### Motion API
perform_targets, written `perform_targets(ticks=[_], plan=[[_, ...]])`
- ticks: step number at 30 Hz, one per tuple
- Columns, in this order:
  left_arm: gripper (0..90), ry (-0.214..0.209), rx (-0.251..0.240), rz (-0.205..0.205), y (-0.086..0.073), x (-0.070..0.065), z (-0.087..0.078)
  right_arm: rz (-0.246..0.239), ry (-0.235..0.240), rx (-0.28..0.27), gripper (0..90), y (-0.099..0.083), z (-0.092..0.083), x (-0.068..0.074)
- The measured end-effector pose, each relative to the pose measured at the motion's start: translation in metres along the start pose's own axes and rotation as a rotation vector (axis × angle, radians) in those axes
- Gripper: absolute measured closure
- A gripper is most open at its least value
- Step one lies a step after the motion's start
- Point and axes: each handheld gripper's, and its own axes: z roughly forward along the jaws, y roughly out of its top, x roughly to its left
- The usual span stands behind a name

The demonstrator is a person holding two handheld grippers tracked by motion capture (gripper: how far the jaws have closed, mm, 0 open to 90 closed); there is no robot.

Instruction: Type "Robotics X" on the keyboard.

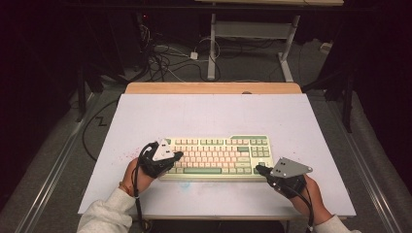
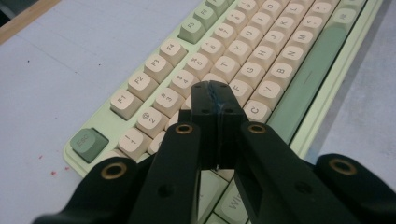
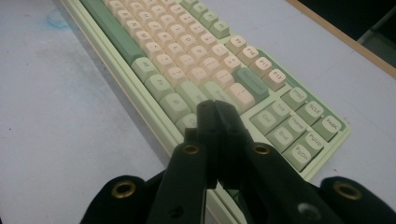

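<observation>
- High view: keyboard point(image 1: 217, 158), pale green with cream keys, lies flat on the white counter point(image 1: 214, 114), toward the near edge and roughly centred. Left tongs point(image 1: 176, 156) sit over the keyboard's left end, tips above the keys; contact with a key cannot be made out. Right tongs point(image 1: 258, 169) reach the keyboard's near right corner. A grey three-cornered plate covers much of each tool, and both hands are partly hidden under them. Sleeves are cut off by the bottom edge.
- Left gripper view: left tongs point(image 2: 215, 95) closed, jaws pressed together with nothing between them, tips above the letter rows near the F and C keys. They hide the keys directly beneath. Keyboard point(image 2: 261, 56) runs off the top edge; Esc key point(image 2: 88, 143) is at its near left corner.
- Right gripper view: right tongs point(image 3: 215, 109) closed and empty, tips over the keyboard's point(image 3: 187, 60) bottom row, left of the navigation block. Legends there are blurred and mostly unreadable; the keys under the jaws are hidden. The far end is cut off.
</observation>
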Motion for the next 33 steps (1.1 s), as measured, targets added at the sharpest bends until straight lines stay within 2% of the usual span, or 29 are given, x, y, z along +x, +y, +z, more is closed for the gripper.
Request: perform_targets(ticks=[7,29,33], plan=[[87.5,-0.009,0.023,0.010,0.001,-0.002,0.009,0.000,0.004,0.005,90.0,0.000,0.001,0.000],[87.8,-0.023,0.072,-0.001,-0.003,0.000,0.021,-0.003,0.012,0.021,90.0,-0.002,0.004,0.001],[87.6,-0.007,0.068,0.017,-0.002,-0.003,0.018,-0.004,0.010,0.016,90.0,-0.001,0.003,0.001]])
